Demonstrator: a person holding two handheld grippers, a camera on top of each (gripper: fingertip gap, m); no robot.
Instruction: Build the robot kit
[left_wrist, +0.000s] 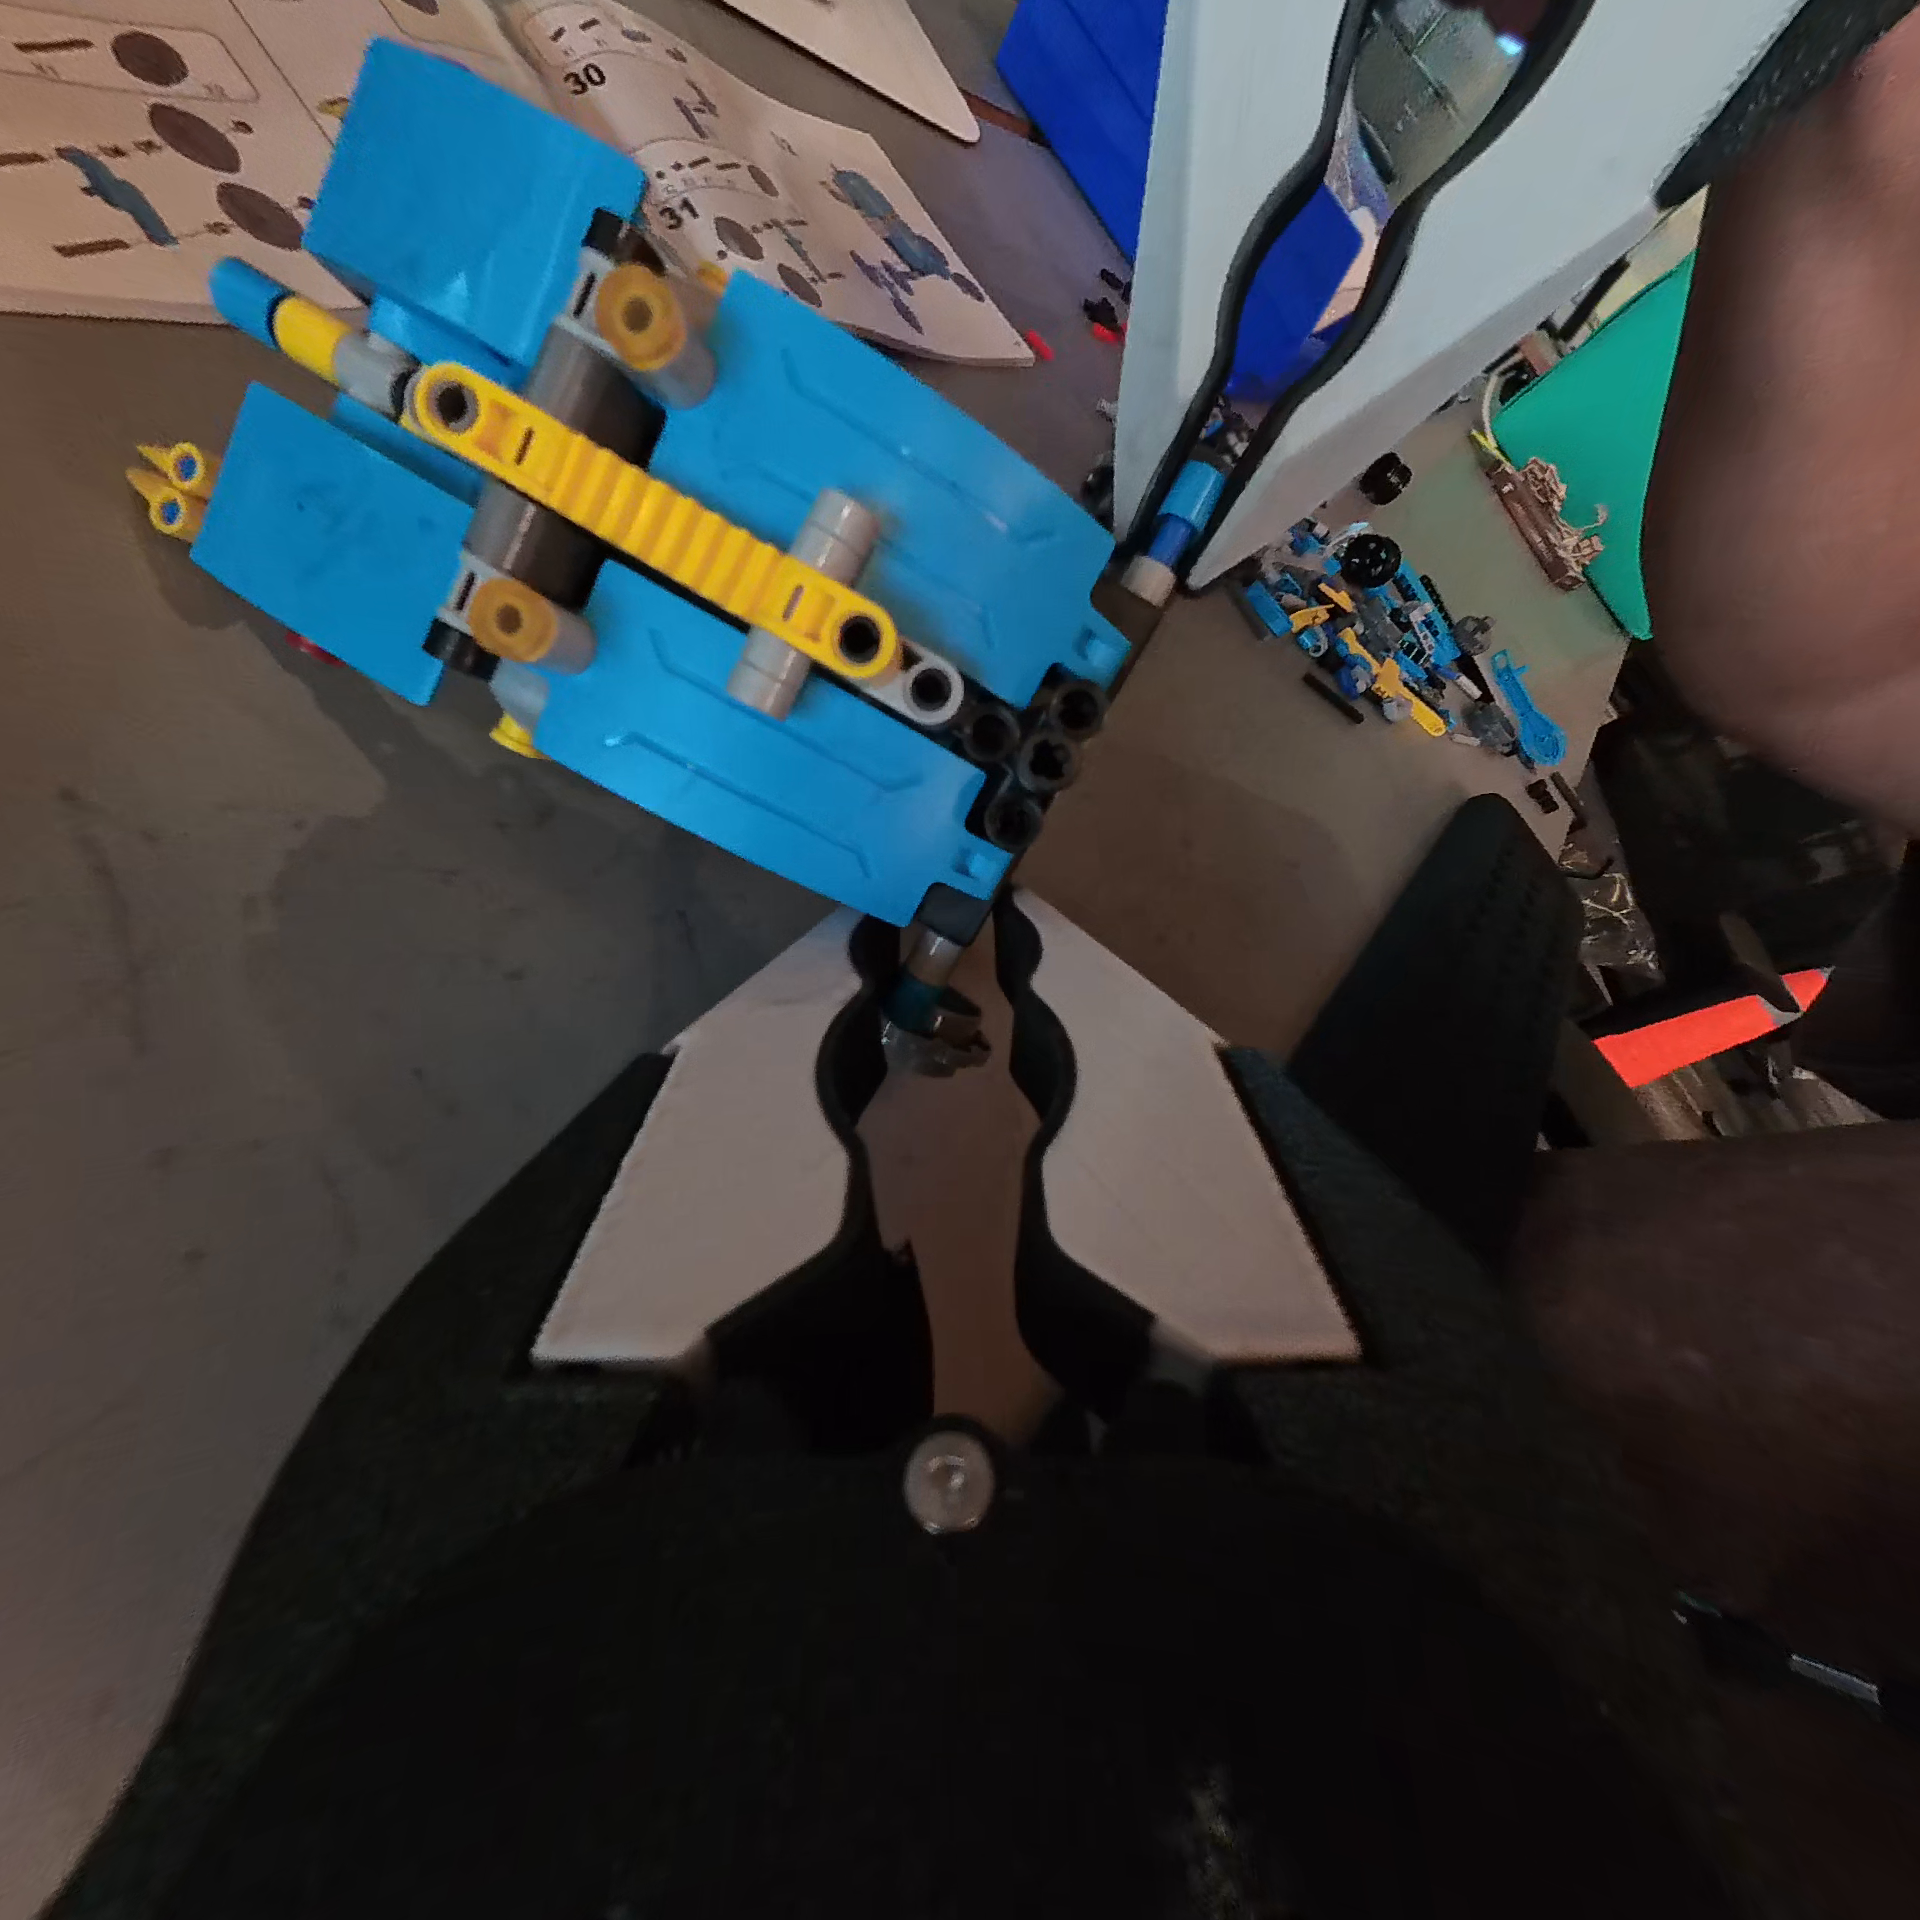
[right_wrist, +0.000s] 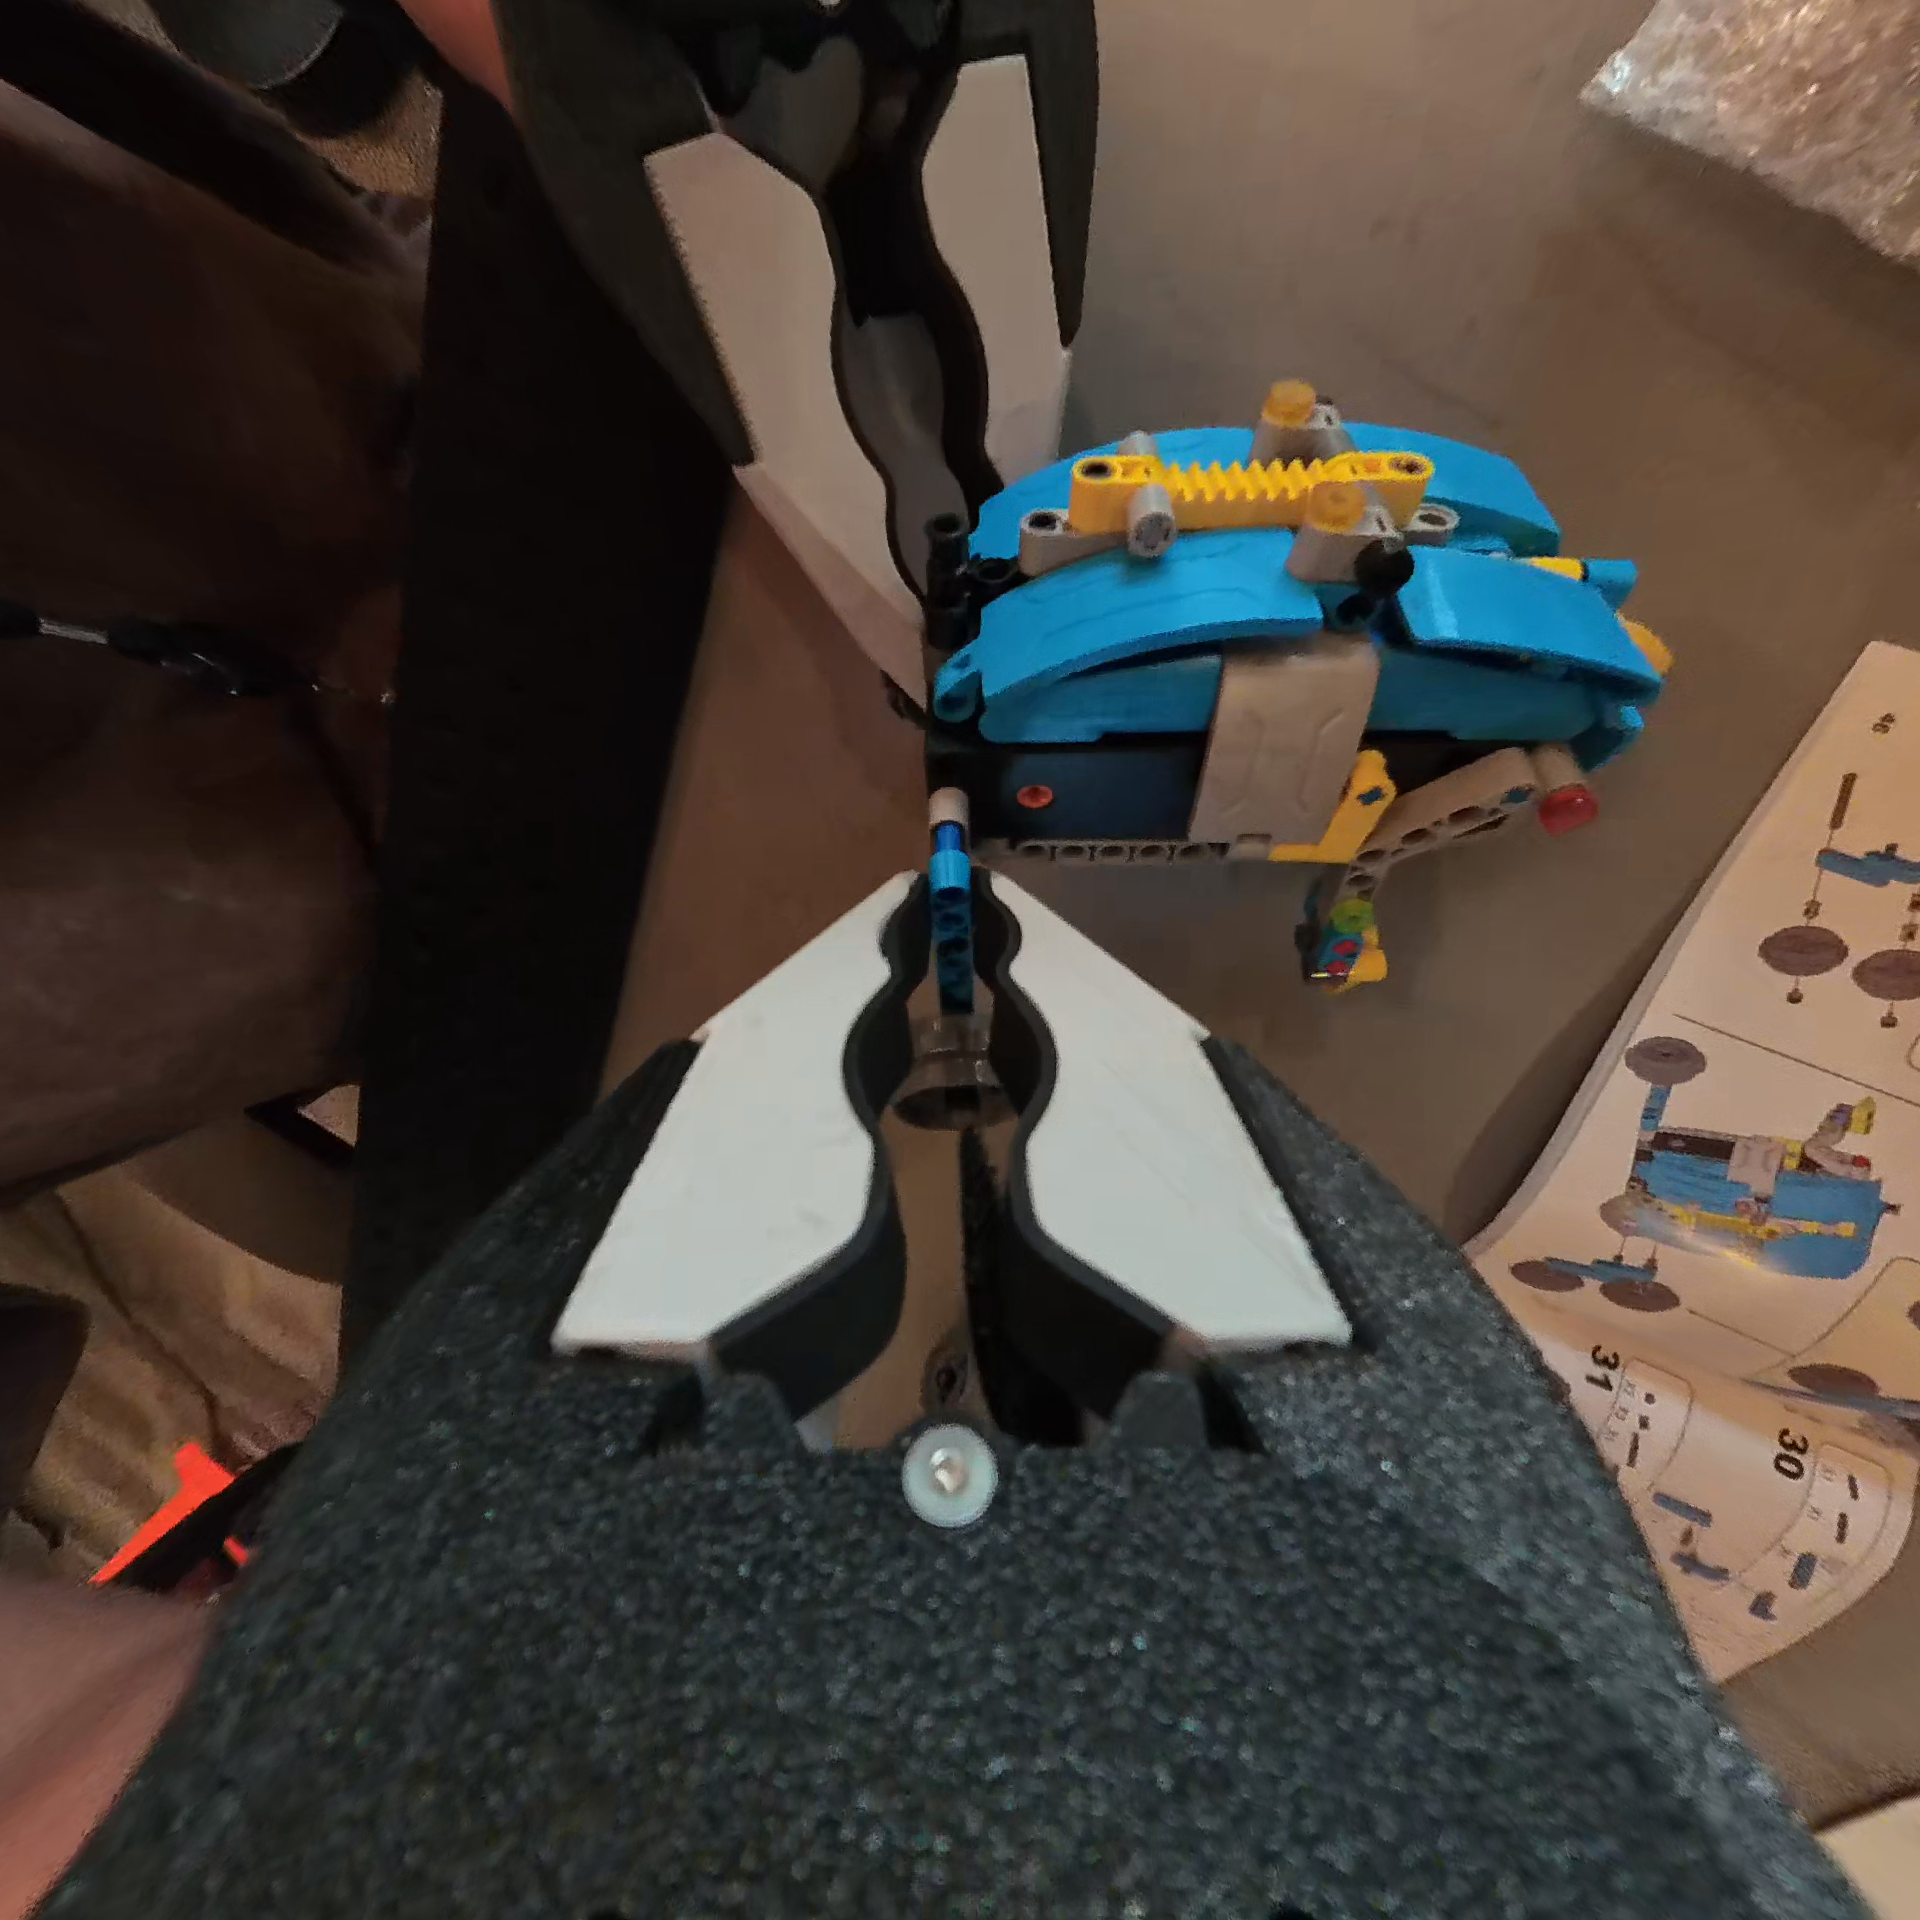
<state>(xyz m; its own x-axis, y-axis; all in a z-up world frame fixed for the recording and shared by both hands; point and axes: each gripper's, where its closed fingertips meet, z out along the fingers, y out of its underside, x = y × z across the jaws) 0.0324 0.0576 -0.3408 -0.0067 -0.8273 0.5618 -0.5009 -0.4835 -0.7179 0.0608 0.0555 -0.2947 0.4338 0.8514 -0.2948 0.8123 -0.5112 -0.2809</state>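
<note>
Gripping the rear end of a blue toy vehicle (left_wrist: 665, 540), the left gripper (left_wrist: 940, 935) reaches forward and up over a grey table (left_wrist: 260, 1039), its white fingers (left_wrist: 727, 1143) pinched nearly together on a dark block at the model's edge, with a small grey and blue part showing in the gap. The model is held off the table, tilted, its yellow toothed bar (left_wrist: 644, 520) facing the left wrist camera. Behind it lies an open instruction booklet (left_wrist: 790, 218), cut off by the top of the frame. Coming in from the upper right of that view, the right gripper (left_wrist: 1169, 540) points down at the model's corner, clamped on a short blue pin (left_wrist: 1179, 509) with a pale tip; a dark sleeve (left_wrist: 1808, 468) covers the edge of the picture. A heap of loose blue, yellow and black pieces (left_wrist: 1392, 644) sits farther off, too small to sort out.

From the right wrist camera, the right gripper (right_wrist: 951, 883) is closed on a thin blue beam (right_wrist: 951, 935) whose pale tip nearly meets the model's dark underside (right_wrist: 1091, 790); contact cannot be told. A dark round part behind the beam is blurred. The left gripper (right_wrist: 940, 613) descends from the top, and the booklet (right_wrist: 1714, 1247) runs off the right side.
</note>
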